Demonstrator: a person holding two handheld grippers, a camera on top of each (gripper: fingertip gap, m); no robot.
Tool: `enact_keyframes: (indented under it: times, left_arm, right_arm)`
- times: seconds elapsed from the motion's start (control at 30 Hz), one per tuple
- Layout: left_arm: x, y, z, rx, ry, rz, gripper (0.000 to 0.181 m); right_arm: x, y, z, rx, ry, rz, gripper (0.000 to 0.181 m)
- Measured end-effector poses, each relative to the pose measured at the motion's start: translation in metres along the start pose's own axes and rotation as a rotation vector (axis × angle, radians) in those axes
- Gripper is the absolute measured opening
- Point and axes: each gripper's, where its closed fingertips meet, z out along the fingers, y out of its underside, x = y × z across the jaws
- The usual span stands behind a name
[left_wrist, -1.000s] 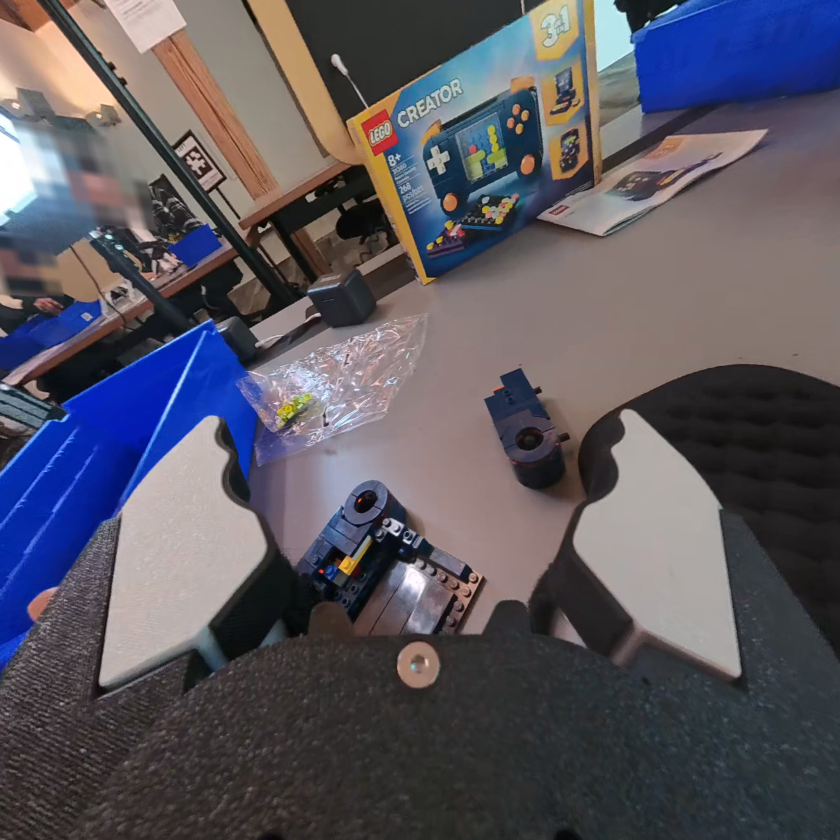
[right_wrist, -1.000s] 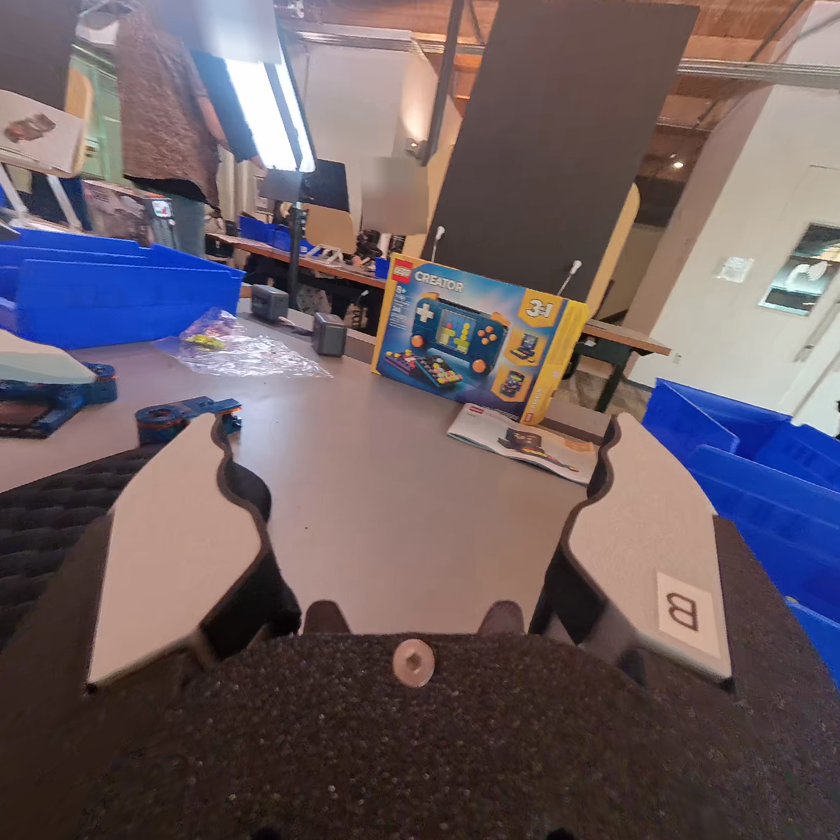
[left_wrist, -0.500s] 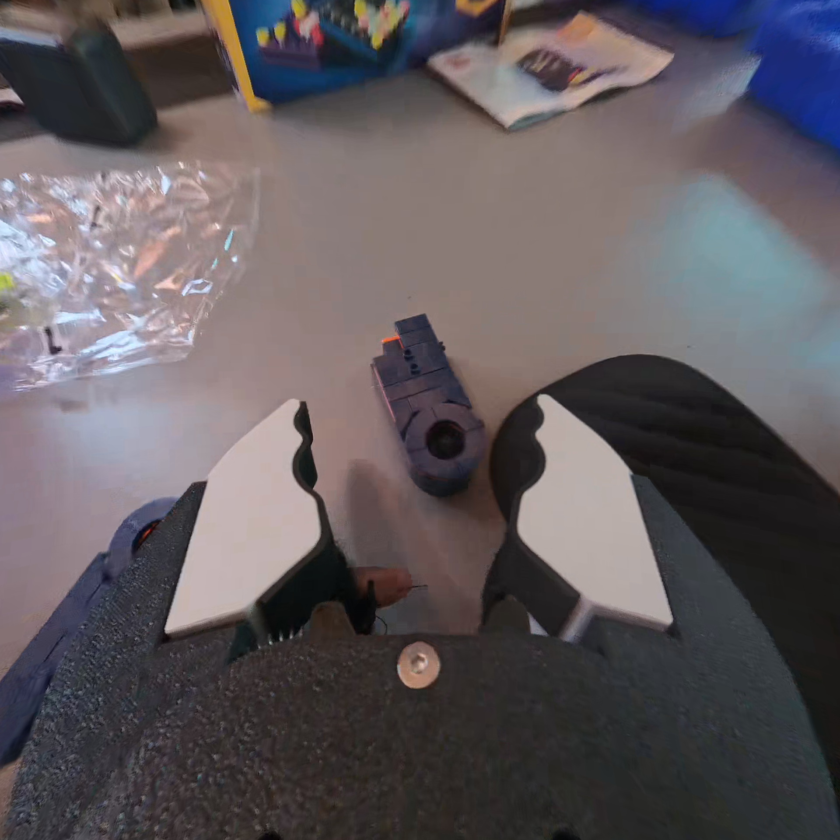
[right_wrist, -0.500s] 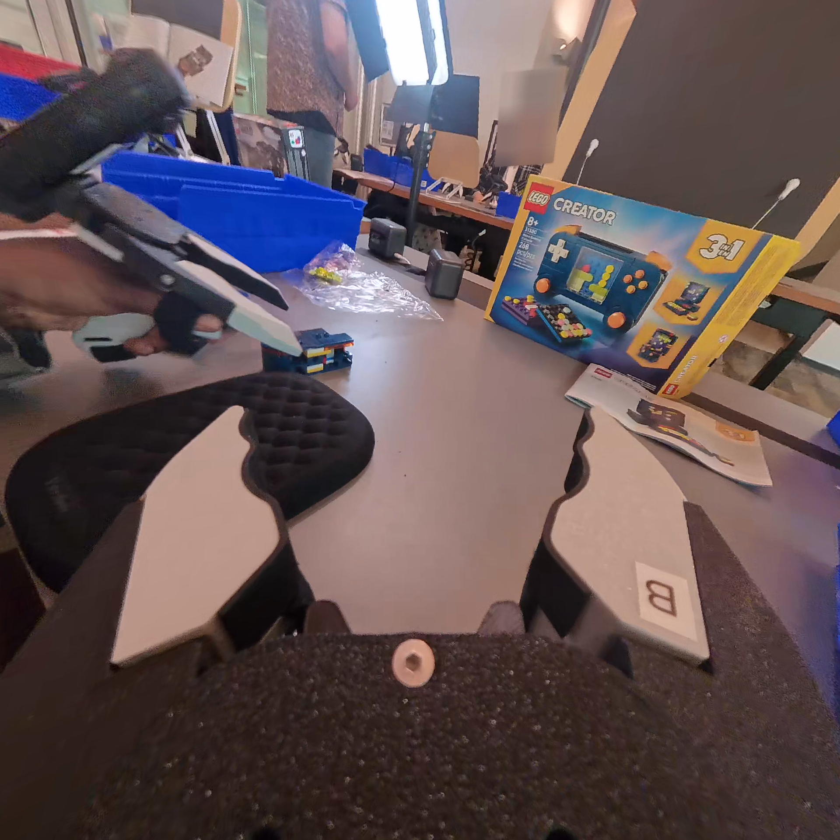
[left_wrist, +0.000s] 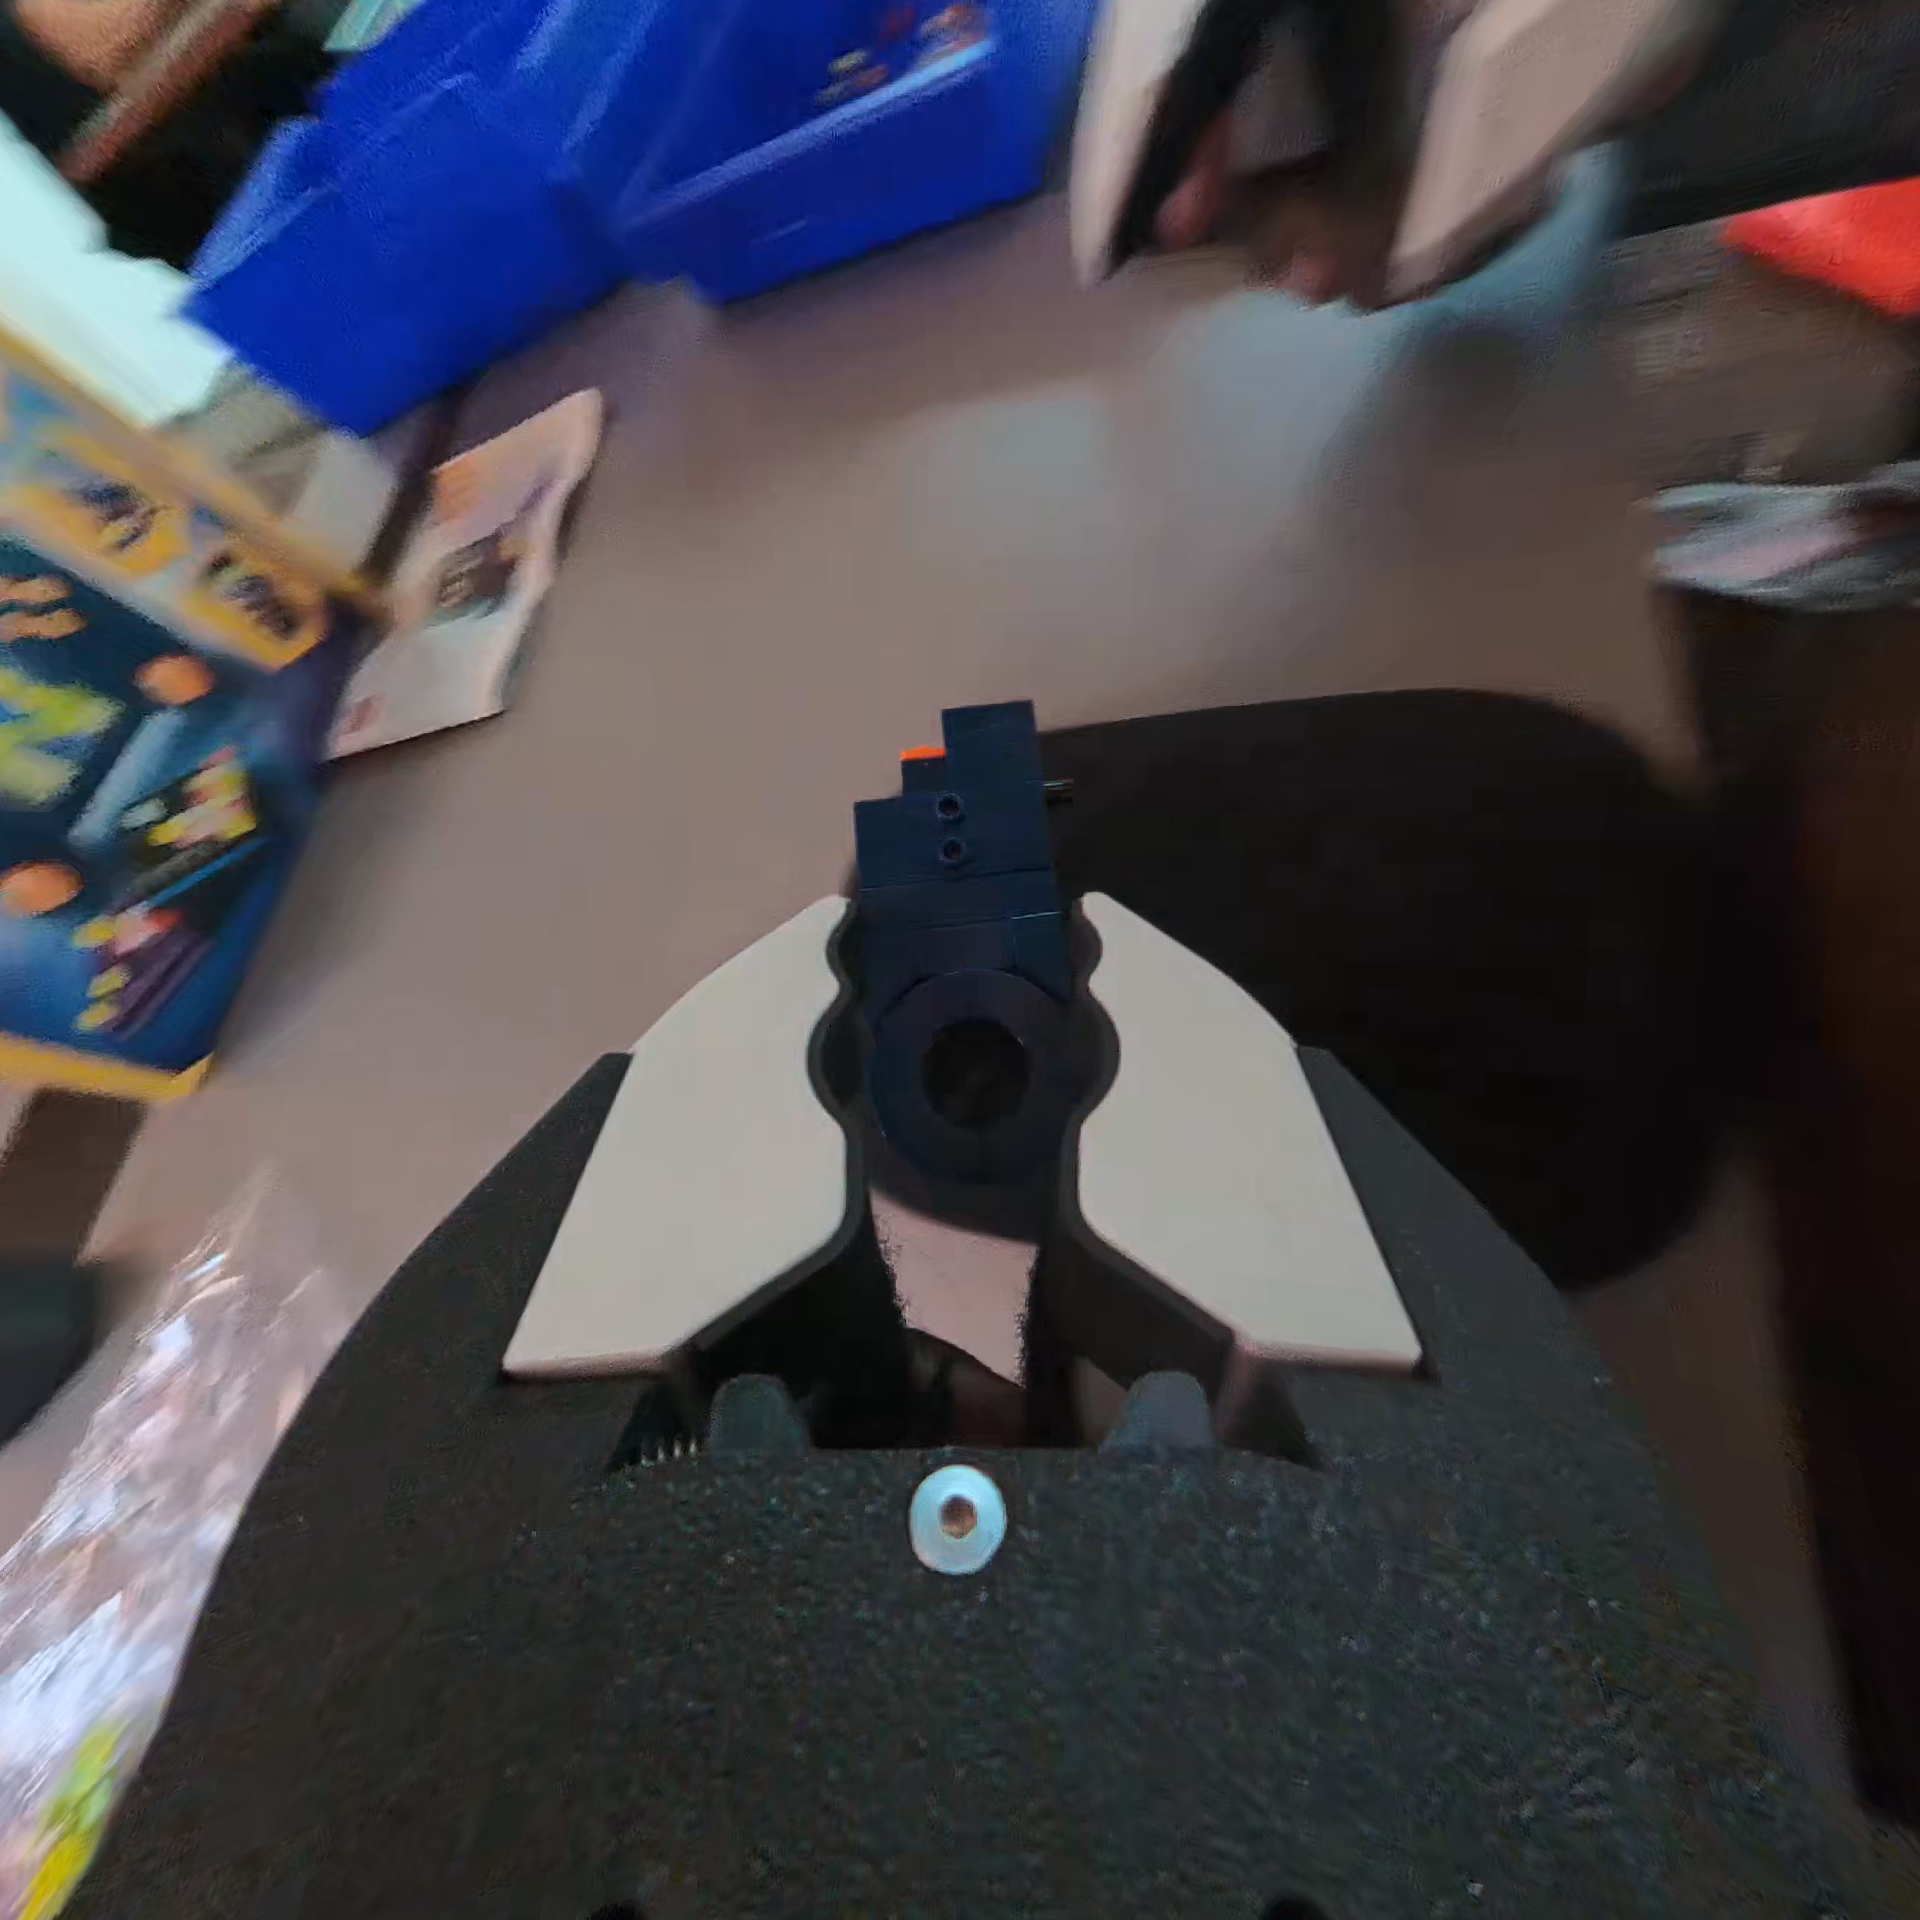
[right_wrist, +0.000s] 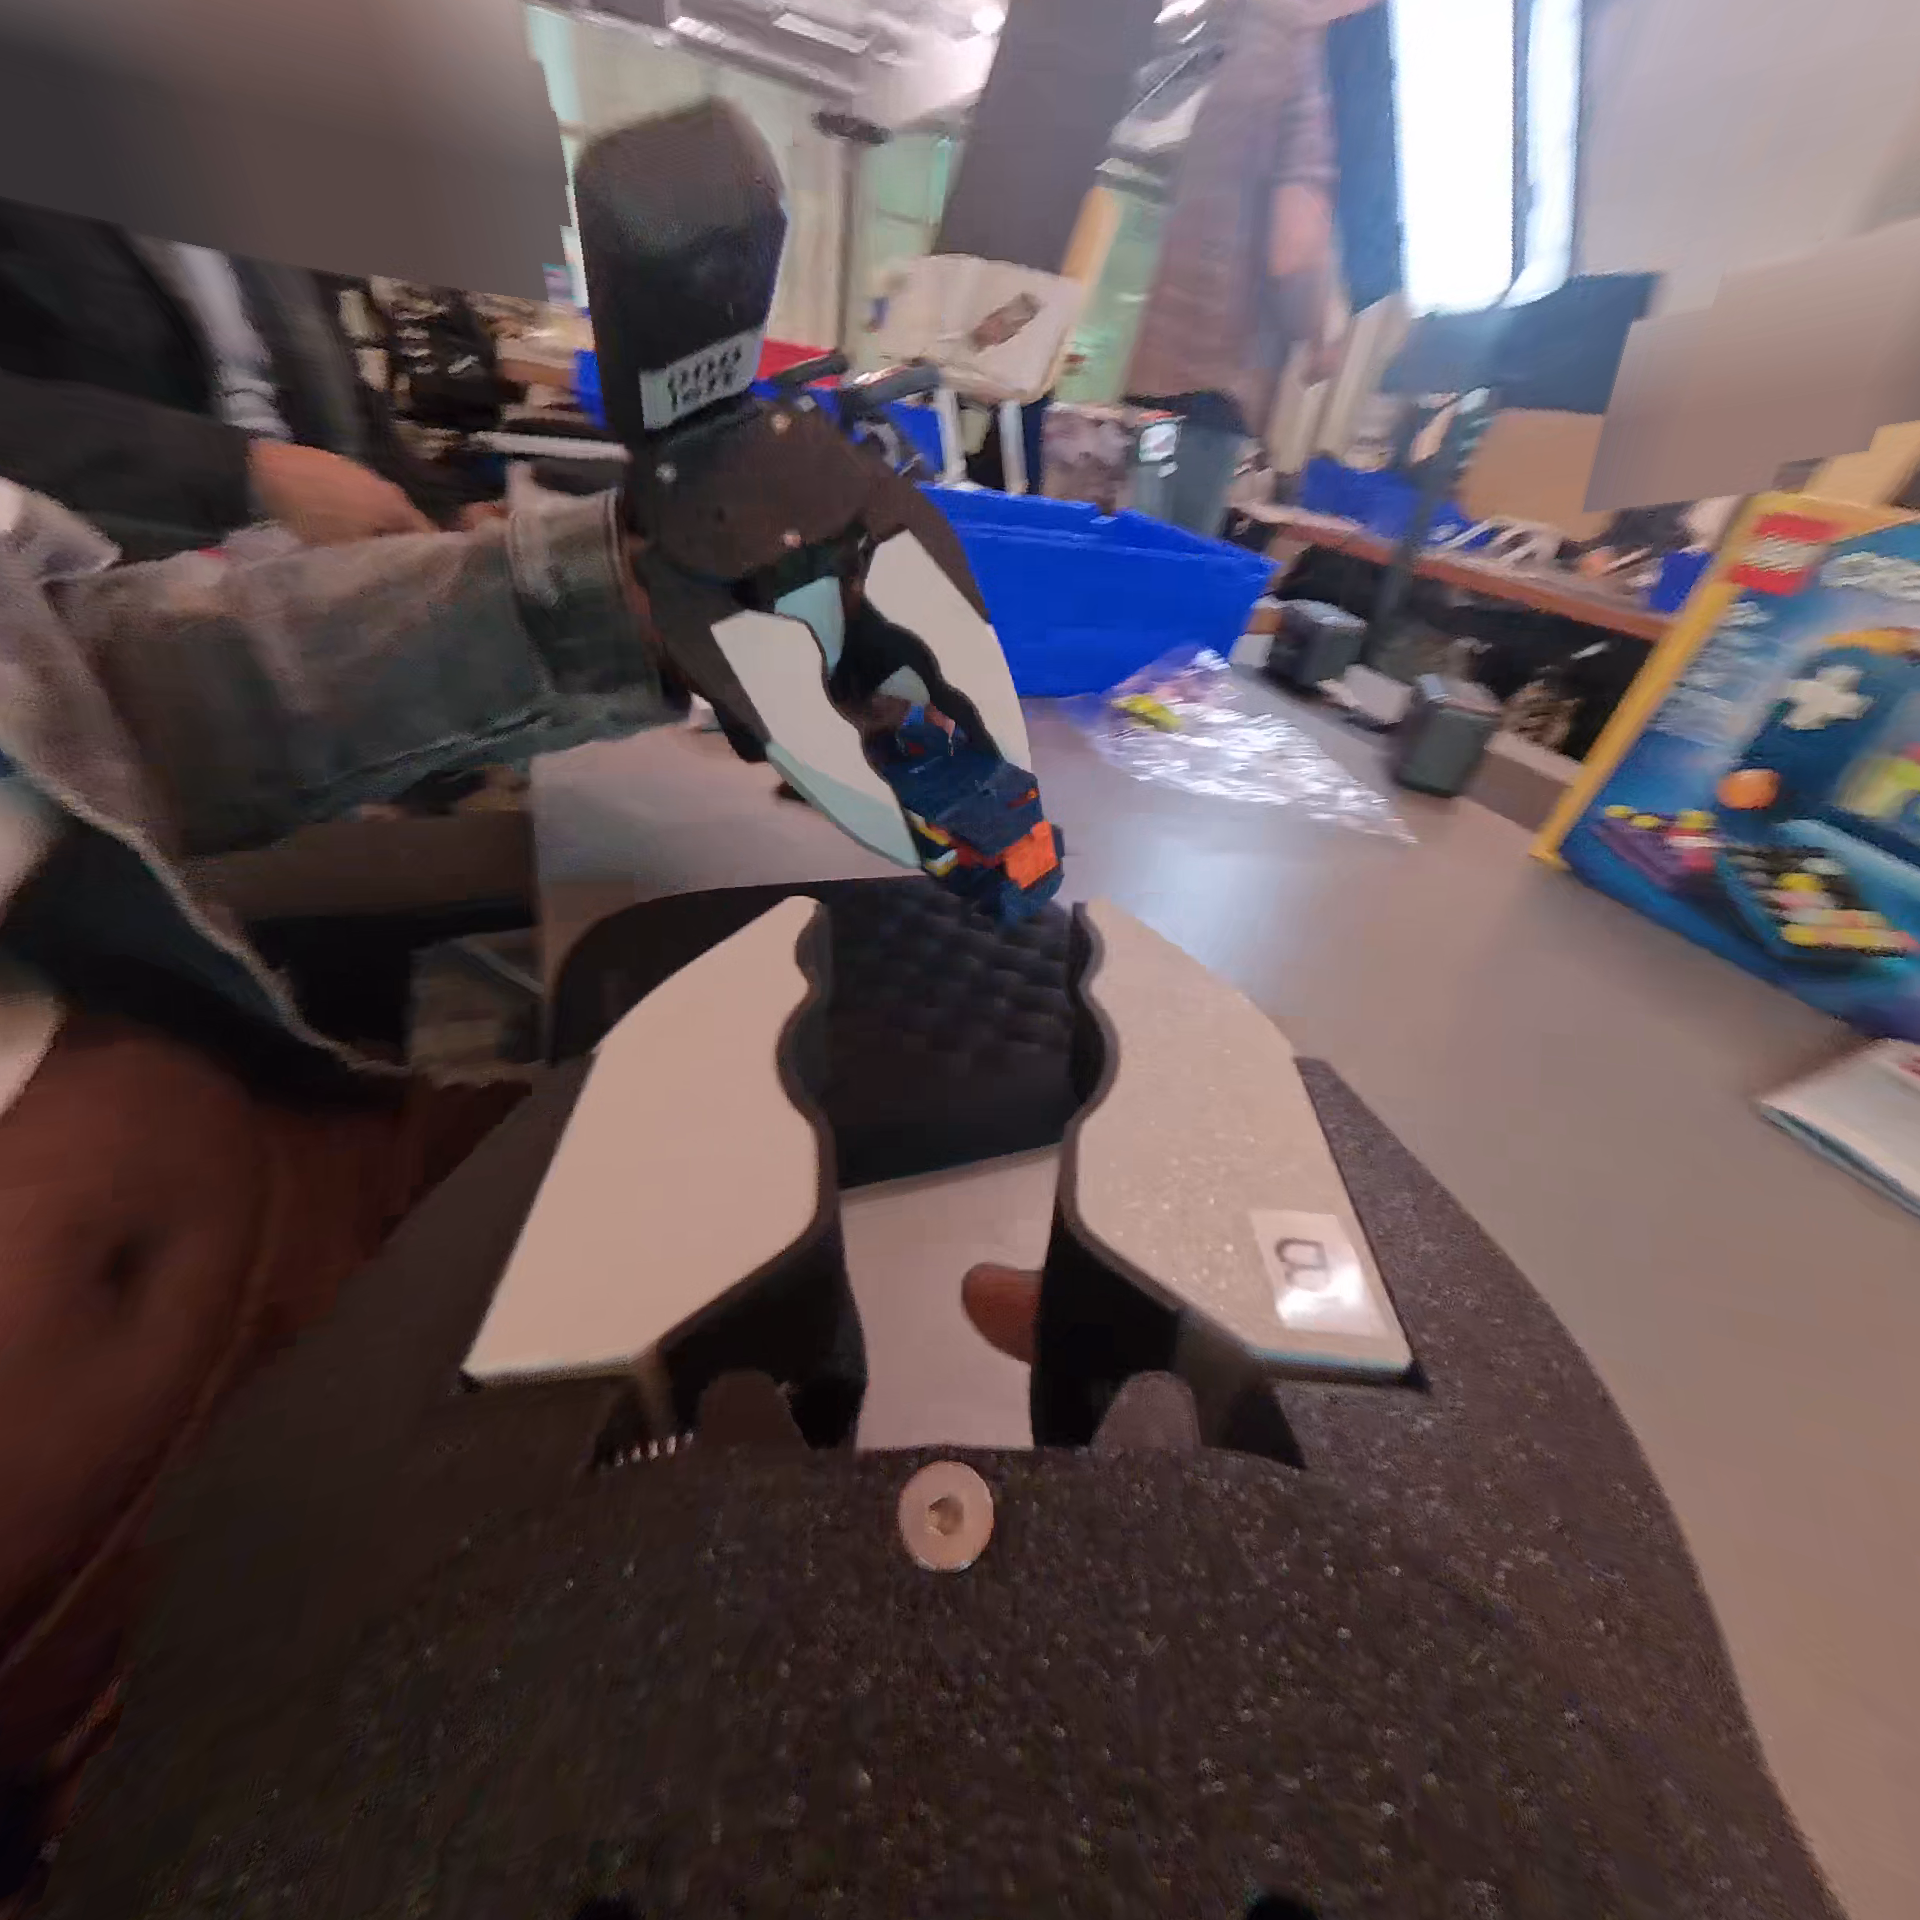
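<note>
- My left gripper (left_wrist: 961, 914), with flat pale fingers and wavy black inner pads, is clamped on a dark blue brick assembly (left_wrist: 961, 883); its round socket end sits between my pads and its stepped blocks jut forward past the tips.
- My right gripper (right_wrist: 945, 914) holds nothing, its fingers narrowed with a gap left between them.
- The assembly hangs just ahead of my right fingertips, above a black quilted mat (right_wrist: 935, 997).
- Beyond lie a smooth grey table (right_wrist: 1403, 987), crinkled clear plastic bag (right_wrist: 1226, 738), glossy toy box (right_wrist: 1787, 748), possibly a booklet (left_wrist: 468, 582).
</note>
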Motion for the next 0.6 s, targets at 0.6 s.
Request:
enact_keyframes:
  times: [0.6]
  left_arm:
    - [0.049, 0.011, 0.004, -0.013, 0.155, -0.049, 0.037]
  right_arm:
    - [-0.035, 0.047, 0.063, -0.378, -0.318, -0.233, 0.017]
